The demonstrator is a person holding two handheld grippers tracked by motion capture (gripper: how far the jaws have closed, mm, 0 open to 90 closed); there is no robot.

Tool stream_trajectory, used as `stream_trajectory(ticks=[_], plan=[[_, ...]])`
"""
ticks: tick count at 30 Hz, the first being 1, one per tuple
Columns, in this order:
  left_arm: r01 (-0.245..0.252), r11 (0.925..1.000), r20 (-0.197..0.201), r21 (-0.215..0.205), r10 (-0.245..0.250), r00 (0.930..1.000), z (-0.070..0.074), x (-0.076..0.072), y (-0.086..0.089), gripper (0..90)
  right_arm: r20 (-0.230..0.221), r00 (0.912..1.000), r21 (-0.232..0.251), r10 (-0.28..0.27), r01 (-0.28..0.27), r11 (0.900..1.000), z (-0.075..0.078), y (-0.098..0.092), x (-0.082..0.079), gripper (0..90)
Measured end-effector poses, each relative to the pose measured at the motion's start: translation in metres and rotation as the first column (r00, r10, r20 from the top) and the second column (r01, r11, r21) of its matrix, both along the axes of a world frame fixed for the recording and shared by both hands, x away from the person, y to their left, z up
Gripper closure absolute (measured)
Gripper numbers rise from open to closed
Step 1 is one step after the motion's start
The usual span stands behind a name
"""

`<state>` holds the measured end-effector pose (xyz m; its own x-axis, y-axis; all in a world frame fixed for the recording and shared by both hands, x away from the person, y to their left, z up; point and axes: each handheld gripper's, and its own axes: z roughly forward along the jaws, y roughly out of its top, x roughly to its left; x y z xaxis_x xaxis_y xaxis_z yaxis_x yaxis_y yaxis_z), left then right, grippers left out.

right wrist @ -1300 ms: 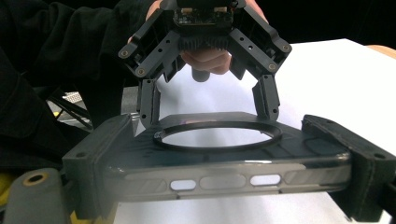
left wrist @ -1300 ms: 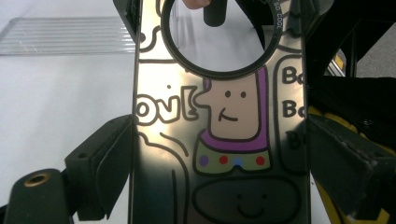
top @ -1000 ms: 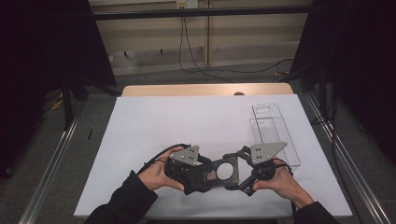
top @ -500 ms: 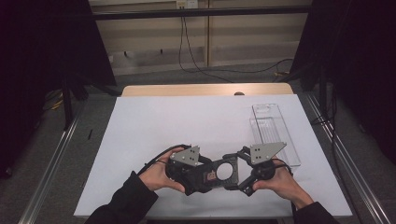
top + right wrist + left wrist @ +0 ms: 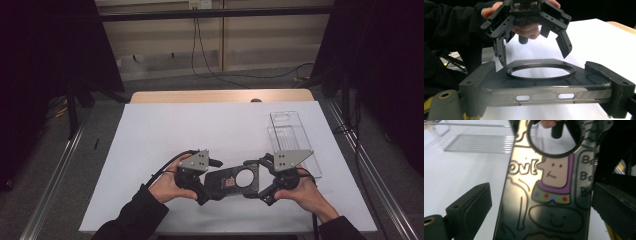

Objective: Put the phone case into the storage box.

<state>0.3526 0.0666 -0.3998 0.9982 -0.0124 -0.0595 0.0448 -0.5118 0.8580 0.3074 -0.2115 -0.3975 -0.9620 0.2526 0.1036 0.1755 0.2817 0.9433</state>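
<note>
We see right tongs (image 5: 263, 181) clamping a glossy black cartoon-printed phone case (image 5: 231, 180), left tongs (image 5: 207, 179) spread open around it, clear plastic box (image 5: 294, 142) beyond the right tongs

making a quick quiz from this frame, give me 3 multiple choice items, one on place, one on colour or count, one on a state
1. Where is the clear plastic tray?
A. at the table's right side
B. at the table's left edge
C. on the floor

2. What colour frames the cartoon face on the phone case?
A. green
B. purple
C. orange

3. How does the right claw stand?
A. wide open, away from the case
B. shut on the case's sides
C. shut on the tray

Key: 1 A, the high view shows it right of both claws; 2 B, the left claw view shows a purple outline; 3 B, the right claw view shows both jaws pressed against the case.
</note>
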Motion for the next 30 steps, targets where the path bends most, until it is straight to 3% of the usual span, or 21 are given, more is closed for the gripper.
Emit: stream_trajectory(ticks=[6,16,19,23,25,29,30], plan=[[-0.02,0.9997,-0.014,-0.016,0.02,0.9997,-0.002,0.001,0.003,3.1,-0.003,0.9993,0.005,-0.037,0.037,0.999,0.001,-0.005,0.001,11.8],[-0.126,0.9914,-0.001,-0.034,0.126,0.992,-0.003,0.004,0.012,2.8,-0.015,0.9939,0.011,-0.109,0.109,0.994,0.002,-0.013,0.004,11.8],[-0.177,0.9817,0.011,-0.07,0.178,0.9839,-0.004,0.003,0.015,2.8,-0.018,0.992,0.014,-0.125,0.125,0.992,0.003,-0.015,0.005,11.8],[-0.236,0.9681,0.022,-0.084,0.239,0.9708,-0.004,0.001,0.02,2.6,-0.022,0.9874,0.019,-0.157,0.157,0.987,0.004,-0.018,0.005,11.8],[-0.273,0.9559,0.029,-0.109,0.277,0.9604,-0.004,-0.001,0.023,2.8,-0.022,0.9852,0.021,-0.17,0.17,0.985,0.005,-0.019,0.005,11.8],[-0.322,0.9386,0.032,-0.125,0.328,0.9442,-0.003,-0.002,0.03,2.8,-0.023,0.9817,0.028,-0.189,0.19,0.981,0.006,-0.02,0.004,11.8],[-0.34,0.9306,0.029,-0.136,0.347,0.9376,-0.003,-0.002,0.033,2.8,-0.024,0.9803,0.03,-0.196,0.197,0.98,0.006,-0.02,0.005,11.8]])
